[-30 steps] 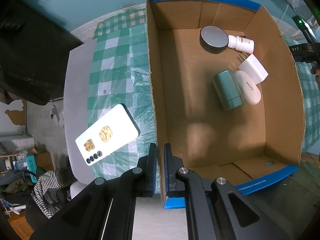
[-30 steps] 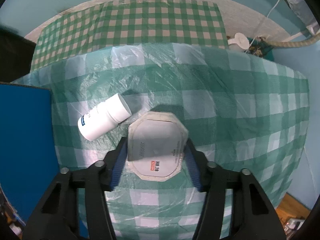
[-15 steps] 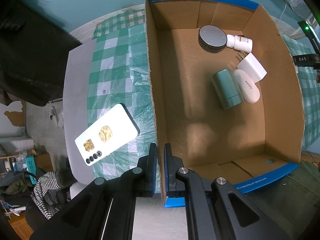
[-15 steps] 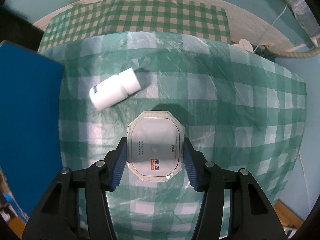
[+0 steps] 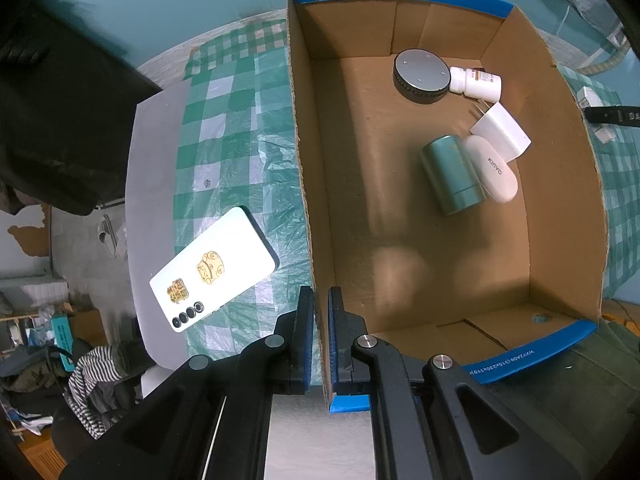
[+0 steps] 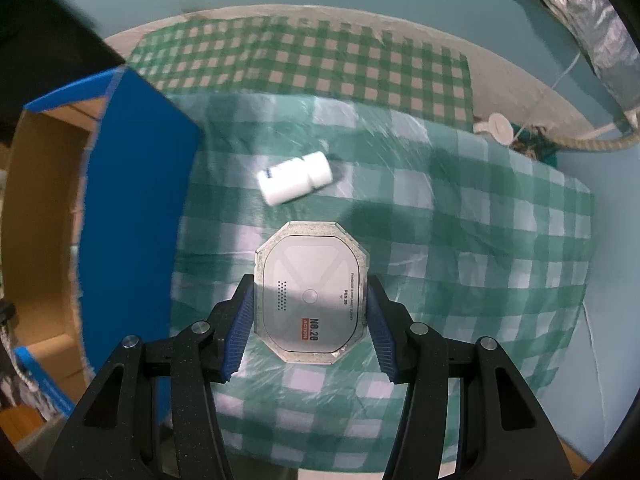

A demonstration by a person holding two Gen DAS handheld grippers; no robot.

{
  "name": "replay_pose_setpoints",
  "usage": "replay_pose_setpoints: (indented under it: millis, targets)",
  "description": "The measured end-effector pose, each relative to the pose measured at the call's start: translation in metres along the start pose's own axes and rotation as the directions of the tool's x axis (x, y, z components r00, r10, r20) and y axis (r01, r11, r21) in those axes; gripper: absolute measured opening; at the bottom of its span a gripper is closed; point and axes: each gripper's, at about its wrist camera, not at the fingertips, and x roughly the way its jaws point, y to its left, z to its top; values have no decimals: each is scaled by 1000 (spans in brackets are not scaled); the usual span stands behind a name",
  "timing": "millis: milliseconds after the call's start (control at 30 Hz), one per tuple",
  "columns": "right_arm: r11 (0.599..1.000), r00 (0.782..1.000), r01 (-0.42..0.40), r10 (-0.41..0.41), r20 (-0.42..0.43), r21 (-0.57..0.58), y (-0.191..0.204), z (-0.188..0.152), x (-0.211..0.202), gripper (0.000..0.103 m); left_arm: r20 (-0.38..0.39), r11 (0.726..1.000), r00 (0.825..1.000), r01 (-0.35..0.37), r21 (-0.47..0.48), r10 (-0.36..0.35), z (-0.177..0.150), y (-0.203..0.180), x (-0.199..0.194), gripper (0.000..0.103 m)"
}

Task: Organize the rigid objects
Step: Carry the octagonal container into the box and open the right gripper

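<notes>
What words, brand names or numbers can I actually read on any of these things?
"KINYO": on the white oval case in the cardboard box.
"NO.20" and "ACTION": on the grey octagonal device gripped by the right claw.
Smaller line on that device: too small to read.
White print on the box's blue edge strip: not clear enough to read.
Labels on the white bottle in the box and the white bottle on the cloth: blurred.

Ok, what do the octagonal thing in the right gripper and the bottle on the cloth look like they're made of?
Octagonal case: looks like metal, with a matte grey face, a rough silvery rim and printed lettering; coated plastic is possible. The right gripper is shut on its sides. Small bottle: smooth white plastic by its even sheen, blurred, lying on its side on the checked cloth.
</notes>
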Motion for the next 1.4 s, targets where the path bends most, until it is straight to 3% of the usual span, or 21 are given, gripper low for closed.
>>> replay_pose_setpoints:
  millis: [367, 700, 1400]
  targets:
    - [996, 997, -17, 24, 70, -92, 32, 8, -50, 53, 0, 1000, 1000, -1, 13, 1, 0, -1, 0, 5]
    - [983, 995, -30, 48, 93, -181, 63, 12, -71, 53, 6, 1000, 1000, 4, 13, -4, 1, 0, -1, 5]
    - [921, 995, -63, 88, 48, -385, 144, 25, -53, 53, 9, 1000, 1000, 12, -3, -12, 2, 1, -2, 5]
